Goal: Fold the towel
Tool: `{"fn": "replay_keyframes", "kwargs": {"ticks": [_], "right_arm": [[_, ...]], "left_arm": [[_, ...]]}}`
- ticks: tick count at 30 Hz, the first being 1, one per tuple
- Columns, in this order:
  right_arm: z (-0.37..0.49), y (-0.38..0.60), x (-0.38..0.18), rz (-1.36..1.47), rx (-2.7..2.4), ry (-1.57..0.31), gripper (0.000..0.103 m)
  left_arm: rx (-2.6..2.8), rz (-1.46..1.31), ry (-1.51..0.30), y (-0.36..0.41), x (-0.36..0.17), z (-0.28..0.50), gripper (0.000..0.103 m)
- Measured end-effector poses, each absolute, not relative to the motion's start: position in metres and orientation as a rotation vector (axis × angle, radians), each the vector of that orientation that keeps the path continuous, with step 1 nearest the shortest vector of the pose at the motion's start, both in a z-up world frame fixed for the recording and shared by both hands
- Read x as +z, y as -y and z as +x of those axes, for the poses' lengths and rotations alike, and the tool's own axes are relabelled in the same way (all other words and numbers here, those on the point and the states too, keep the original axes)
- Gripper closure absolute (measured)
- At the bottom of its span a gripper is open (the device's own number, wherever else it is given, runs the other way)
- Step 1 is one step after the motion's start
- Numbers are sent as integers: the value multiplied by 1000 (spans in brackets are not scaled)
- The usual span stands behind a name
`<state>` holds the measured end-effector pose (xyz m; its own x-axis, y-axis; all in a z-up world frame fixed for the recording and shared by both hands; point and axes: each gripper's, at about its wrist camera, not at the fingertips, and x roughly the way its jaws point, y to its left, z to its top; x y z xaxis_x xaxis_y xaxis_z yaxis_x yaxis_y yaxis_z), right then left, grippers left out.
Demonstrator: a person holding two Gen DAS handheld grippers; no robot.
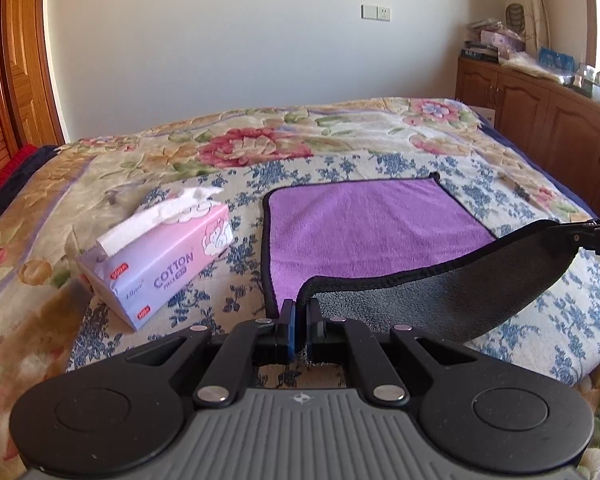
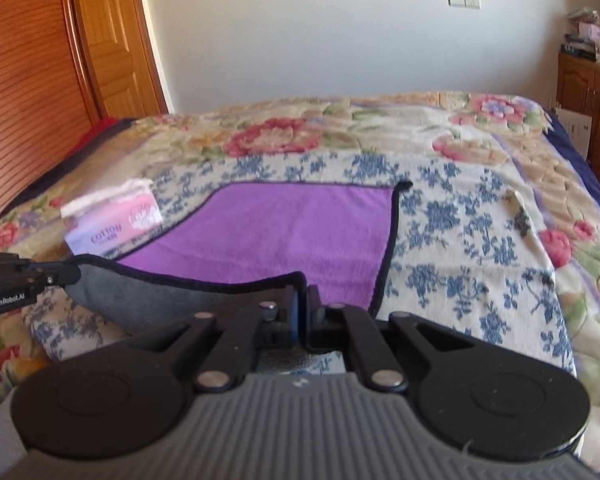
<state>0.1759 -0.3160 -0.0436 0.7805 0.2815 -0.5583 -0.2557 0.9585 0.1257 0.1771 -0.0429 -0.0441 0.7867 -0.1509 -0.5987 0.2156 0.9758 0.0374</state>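
Left wrist view shows the floral bed (image 1: pixel 100 208) carrying the towel (image 1: pixel 372 232), purple face up, just right of the tissue pack (image 1: pixel 160 264). It looks soft, light and floppy, so I'd judge its bound corners the best holds. Both near corners are lifted, grey underside sagging between them: left gripper (image 1: pixel 300 312) pinches one, right gripper (image 2: pixel 302 304) clamps the other, jaws nearly closed.

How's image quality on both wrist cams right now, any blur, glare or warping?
Left wrist view: sharp, daylit, no glare on the towel; fisheye bows the door frame and cabinet. Right wrist view: softer, the tissue pack lettering smeared, same edge warping. Left gripper and right gripper stay legible.
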Motion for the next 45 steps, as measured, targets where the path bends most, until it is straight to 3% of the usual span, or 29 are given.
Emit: {"fn": "replay_keyframes", "kwargs": {"ticks": [45], "right_arm": [[239, 322, -31, -66, 282, -485, 99]], "left_arm": [[-290, 131, -538, 64, -19, 263, 97]]}}
